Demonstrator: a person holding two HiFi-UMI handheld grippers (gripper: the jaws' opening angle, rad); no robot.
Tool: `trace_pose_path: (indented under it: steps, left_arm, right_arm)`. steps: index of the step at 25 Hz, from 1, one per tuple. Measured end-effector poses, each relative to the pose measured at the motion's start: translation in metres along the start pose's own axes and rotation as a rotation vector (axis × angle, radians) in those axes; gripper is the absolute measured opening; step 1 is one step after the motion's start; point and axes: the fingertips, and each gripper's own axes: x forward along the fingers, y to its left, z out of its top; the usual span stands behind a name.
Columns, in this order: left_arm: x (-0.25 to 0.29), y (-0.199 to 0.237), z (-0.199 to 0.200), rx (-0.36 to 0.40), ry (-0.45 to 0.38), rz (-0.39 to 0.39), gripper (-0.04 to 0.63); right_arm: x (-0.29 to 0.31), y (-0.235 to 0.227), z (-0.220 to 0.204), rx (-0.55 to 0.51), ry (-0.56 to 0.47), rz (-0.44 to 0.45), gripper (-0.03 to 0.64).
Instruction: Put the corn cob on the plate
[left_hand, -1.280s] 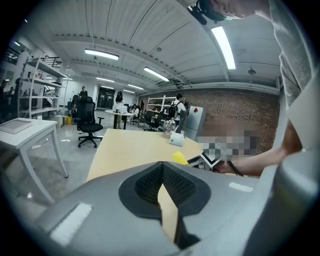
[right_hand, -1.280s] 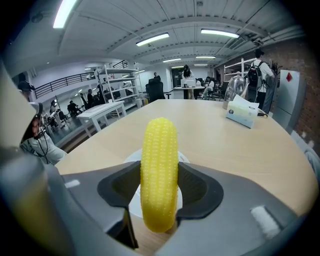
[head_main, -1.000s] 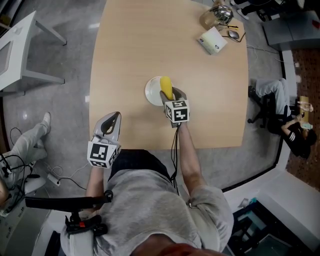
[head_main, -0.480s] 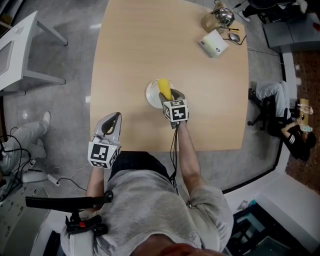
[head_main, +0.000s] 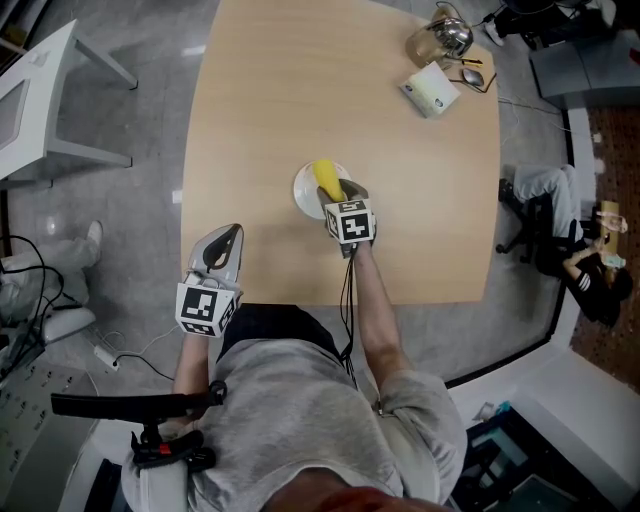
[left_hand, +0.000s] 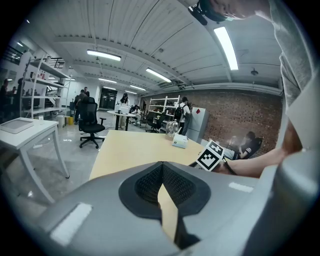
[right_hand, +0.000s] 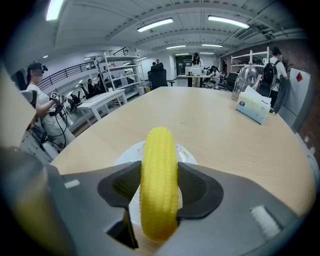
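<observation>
Light wooden table (head_main: 270, 90) serves as the work surface, near the middle of an open workshop.

1. Task item. The corn cob (right_hand: 159, 185) is clamped crosswise between the jaws of the right gripper (head_main: 343, 192). Both pads press on its flanks, so the jaws stand wide, at the width of the cob. The cob is held directly over the white plate (head_main: 303, 185), which lies on the table just ahead of the person.

2. Orientation. The long axis of the cob runs along the line of the jaws, pointing away from the person. The far end projects over the middle of the plate; the near end hangs below the pads. Whether the cob touches the plate surface cannot be determined from either view.

3. Governing relation. The plate lies straight below and ahead of the held cob, so the remaining step appears to be a short descent followed by opening the jaws. No sideways correction seems necessary.

4. Other hand. The left gripper (head_main: 226, 240) hovers at the near table edge, well apart from the plate, jaws closed together on nothing. The right hand is the nearer one and the only one engaged.
</observation>
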Motion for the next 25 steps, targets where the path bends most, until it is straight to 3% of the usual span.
trace_pose_path:
  steps: [25]
  left_arm:
    - [-0.003,-0.007,0.007,0.02,-0.01,-0.011,0.02]
  right_arm:
    - [-0.005,-0.002,0.012,0.037,-0.048,-0.017,0.273]
